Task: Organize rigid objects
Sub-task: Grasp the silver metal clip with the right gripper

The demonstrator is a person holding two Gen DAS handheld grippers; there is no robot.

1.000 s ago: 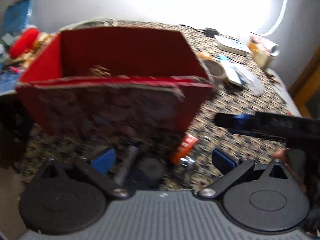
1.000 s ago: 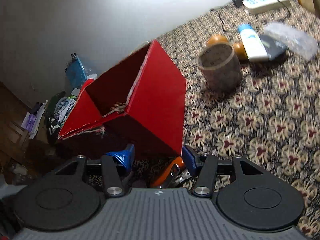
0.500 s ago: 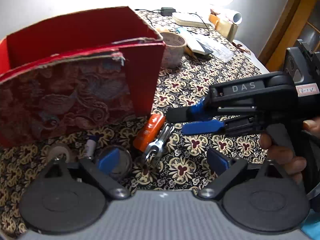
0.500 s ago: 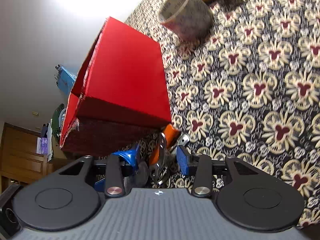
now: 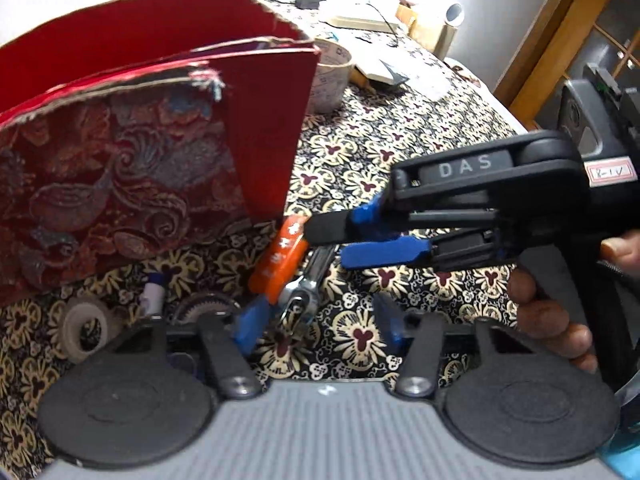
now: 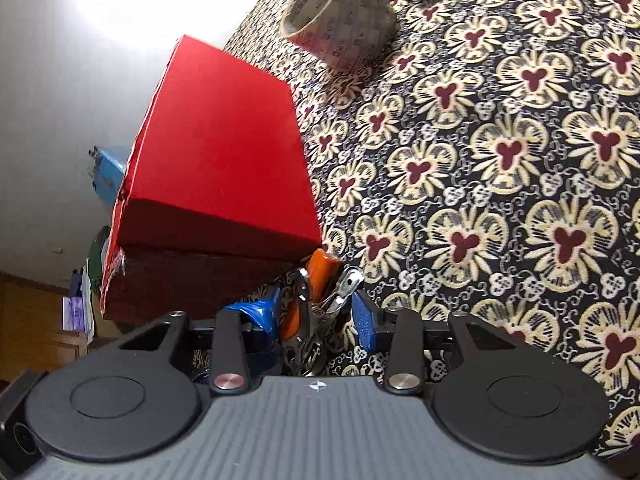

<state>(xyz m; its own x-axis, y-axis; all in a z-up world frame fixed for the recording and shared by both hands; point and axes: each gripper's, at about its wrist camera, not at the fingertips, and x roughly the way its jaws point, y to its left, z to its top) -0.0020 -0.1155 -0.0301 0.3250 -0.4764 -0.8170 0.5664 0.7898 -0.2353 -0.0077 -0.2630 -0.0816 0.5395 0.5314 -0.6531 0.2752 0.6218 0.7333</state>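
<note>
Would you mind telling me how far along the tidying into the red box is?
Early, it seems. The right gripper brackets the orange-handled pliers, which lie on the cloth beside the red box. The small tape roll and white tube wait outside. Box contents are hidden.

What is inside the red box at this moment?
Only bare red inner walls of the red box show from the left wrist view; its front panel hides the floor, so contents cannot be seen.

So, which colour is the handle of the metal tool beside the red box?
Orange handle, clearest in the left wrist view.
</note>
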